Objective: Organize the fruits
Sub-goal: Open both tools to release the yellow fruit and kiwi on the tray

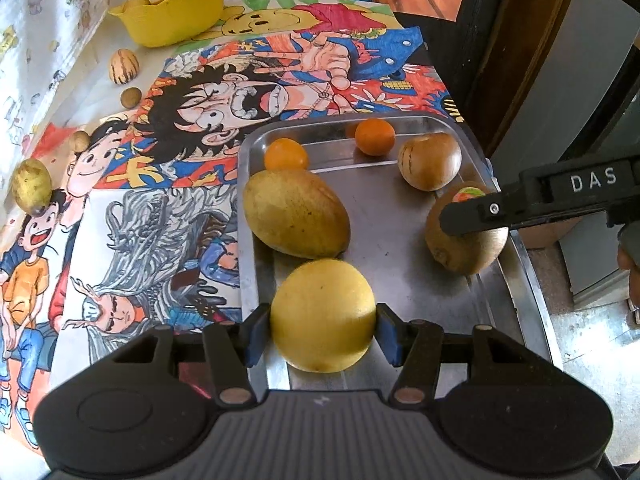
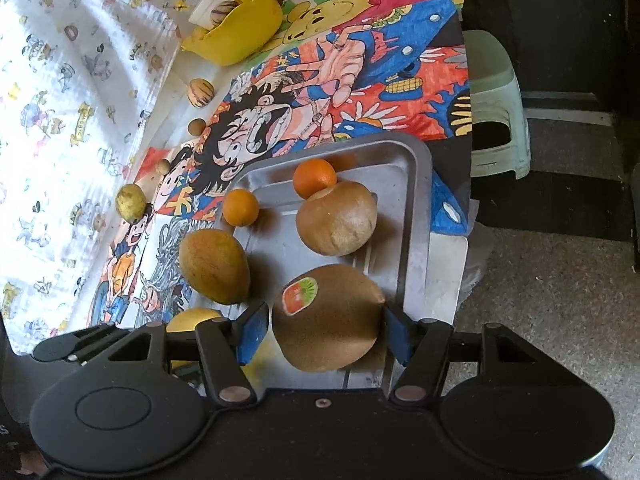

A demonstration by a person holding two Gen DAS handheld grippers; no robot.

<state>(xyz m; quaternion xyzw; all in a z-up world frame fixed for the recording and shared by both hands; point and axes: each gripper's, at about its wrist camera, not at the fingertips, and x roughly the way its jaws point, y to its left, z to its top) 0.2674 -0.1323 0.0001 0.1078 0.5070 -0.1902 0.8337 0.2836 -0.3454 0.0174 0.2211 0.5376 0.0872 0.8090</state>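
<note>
Left tongs [image 1: 323,334] clamped on yellow fruit [image 1: 323,316], right tongs [image 2: 324,334] astride stickered kiwi [image 2: 326,318], grip uncertain; both over steel tray [image 1: 400,240], likely for sorting.

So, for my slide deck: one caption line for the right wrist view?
Right tool straddling a stickered kiwi on the metal tray, among oranges and mango.
</note>
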